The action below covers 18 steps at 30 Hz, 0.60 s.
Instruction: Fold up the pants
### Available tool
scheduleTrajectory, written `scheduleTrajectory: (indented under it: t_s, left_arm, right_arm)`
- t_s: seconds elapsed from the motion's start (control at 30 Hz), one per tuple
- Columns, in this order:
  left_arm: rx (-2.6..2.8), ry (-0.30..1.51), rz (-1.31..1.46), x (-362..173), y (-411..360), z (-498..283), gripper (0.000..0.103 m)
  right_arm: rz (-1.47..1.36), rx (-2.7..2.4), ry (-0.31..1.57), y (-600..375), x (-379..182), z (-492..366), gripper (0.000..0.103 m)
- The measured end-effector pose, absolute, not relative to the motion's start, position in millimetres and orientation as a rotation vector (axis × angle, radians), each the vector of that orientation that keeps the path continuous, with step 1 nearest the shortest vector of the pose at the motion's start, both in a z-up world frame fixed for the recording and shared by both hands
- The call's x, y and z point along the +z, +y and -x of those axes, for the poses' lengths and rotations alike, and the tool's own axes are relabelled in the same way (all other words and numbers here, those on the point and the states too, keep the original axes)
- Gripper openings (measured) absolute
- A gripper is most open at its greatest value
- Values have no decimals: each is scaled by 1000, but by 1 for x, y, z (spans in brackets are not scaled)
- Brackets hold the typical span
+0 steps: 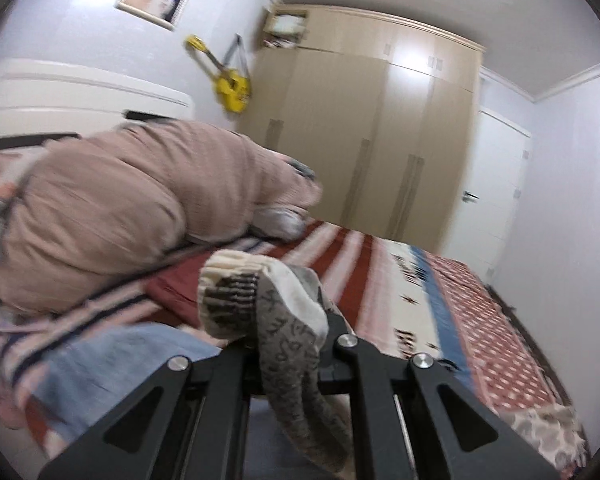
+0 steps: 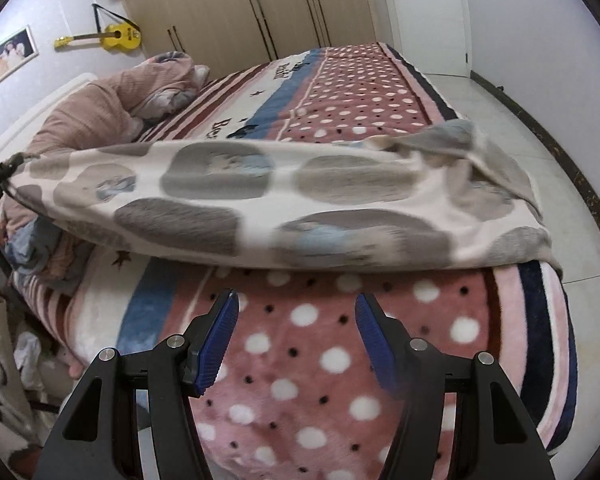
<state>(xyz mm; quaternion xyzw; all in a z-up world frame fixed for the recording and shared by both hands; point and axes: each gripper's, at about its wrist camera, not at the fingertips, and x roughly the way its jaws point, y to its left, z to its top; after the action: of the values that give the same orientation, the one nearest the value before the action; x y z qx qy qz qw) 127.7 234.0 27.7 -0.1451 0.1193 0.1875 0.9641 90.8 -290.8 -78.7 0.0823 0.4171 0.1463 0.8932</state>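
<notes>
The left claw (image 1: 288, 344) was pinching one end of the pants (image 2: 284, 204), grey scribbled fabric bunched between its fingers and lifted clear of the bed (image 2: 380, 92). The pants stretched sideways across the polka-dot blanket (image 2: 332, 364), their far end draped at the bed's edge. The right claw (image 2: 296, 320) hovered just short of them, blue pads (image 2: 216, 344) spread wide, holding nothing. Dark lettering on the blanket's white band was too blurred to read.
</notes>
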Motion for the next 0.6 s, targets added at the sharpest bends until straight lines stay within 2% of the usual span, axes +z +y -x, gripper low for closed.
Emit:
scheduleTrajectory:
  t_s: [0.13, 0.43, 0.47, 0.53, 0.6]
  left_arm:
    - [403, 262, 282, 34, 251, -119, 5]
    - [203, 321, 194, 19, 185, -130, 5]
    - [194, 324, 194, 18, 181, -131, 5]
    - [178, 335, 182, 14, 171, -133, 5]
    - [158, 351, 169, 9, 161, -137, 5]
  right_arm:
    - [-152, 292, 849, -289, -74, -90, 57]
    - [-80, 195, 823, -310, -86, -119, 57]
    - [-63, 184, 827, -314, -89, -126, 58]
    - [-23, 139, 846, -326, -98, -145, 66]
    - [31, 95, 851, -340, -105, -159, 68]
